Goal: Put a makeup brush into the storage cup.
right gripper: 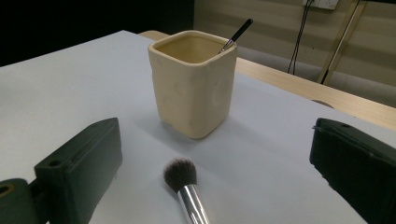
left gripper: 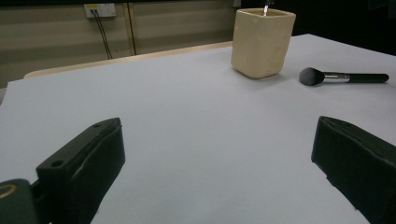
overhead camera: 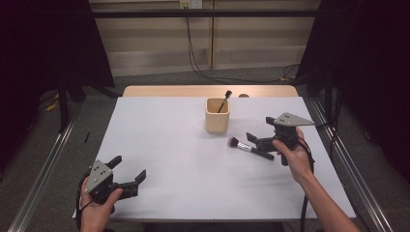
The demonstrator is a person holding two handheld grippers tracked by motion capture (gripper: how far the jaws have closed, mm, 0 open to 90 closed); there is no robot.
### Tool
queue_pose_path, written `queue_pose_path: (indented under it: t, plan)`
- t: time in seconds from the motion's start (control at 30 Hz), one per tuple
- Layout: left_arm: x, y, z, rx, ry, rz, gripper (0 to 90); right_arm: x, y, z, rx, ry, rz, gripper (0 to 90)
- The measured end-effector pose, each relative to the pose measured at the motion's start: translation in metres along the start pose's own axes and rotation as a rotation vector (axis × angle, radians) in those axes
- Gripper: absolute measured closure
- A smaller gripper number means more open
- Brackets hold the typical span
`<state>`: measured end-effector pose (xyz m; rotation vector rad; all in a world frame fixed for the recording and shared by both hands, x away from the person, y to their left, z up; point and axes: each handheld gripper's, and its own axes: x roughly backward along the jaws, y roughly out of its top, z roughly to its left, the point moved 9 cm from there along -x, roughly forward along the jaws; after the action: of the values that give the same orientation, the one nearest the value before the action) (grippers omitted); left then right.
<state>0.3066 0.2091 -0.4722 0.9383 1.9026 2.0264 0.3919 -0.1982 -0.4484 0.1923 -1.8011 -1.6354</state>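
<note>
- The right gripper has its jaws spread wide on either side of the black-handled makeup brush with a silver ferrule and dark bristles — not clamped on it.
- That brush lies flat on the white table, just beside the cream square ceramic cup.
- A thin black-handled brush leans inside the cup.
- The left gripper sits well apart at the near left corner — jaws gaping, holding nothing.

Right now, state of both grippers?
Left gripper: open, holding nothing, low over the table.
Right gripper: open, jaws either side of the makeup brush, not closed on it.
</note>
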Motion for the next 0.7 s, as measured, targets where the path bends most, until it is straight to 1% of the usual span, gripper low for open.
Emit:
queue_pose_path:
  t: [0.03, 0.07, 0.23, 0.3, 0.37, 0.47, 0.57, 0.7]
  plan:
    - [0.0, 0.0, 0.0, -0.003, 0.001, 0.002, 2.7, -0.004, 0.001, -0.001, 0.003, 0.007, 0.022, 1.7]
    - [0.0, -0.001, 0.0, -0.006, 0.002, 0.005, 2.7, -0.004, 0.001, -0.001, 0.003, 0.007, 0.022, 1.7]
    - [0.0, -0.001, 0.001, -0.007, 0.007, 0.007, 2.7, -0.015, 0.001, -0.002, 0.024, 0.019, 0.072, 1.5]
    - [0.0, -0.001, 0.001, -0.01, 0.007, 0.006, 2.7, -0.02, -0.002, -0.001, 0.027, 0.033, 0.097, 1.5]
    - [0.001, 0.0, 0.001, -0.003, 0.008, 0.0, 2.7, -0.023, -0.005, 0.001, 0.03, 0.051, 0.13, 1.1]
    - [0.001, 0.0, 0.002, 0.007, 0.014, -0.002, 2.7, -0.027, -0.011, 0.001, 0.043, 0.055, 0.176, 1.0]
    - [0.001, -0.001, 0.003, -0.001, 0.015, 0.004, 2.7, -0.029, -0.014, -0.001, 0.048, 0.072, 0.218, 1.2]
    - [0.001, -0.001, 0.002, -0.002, 0.014, 0.005, 2.7, -0.03, -0.013, -0.005, 0.064, 0.063, 0.26, 1.3]
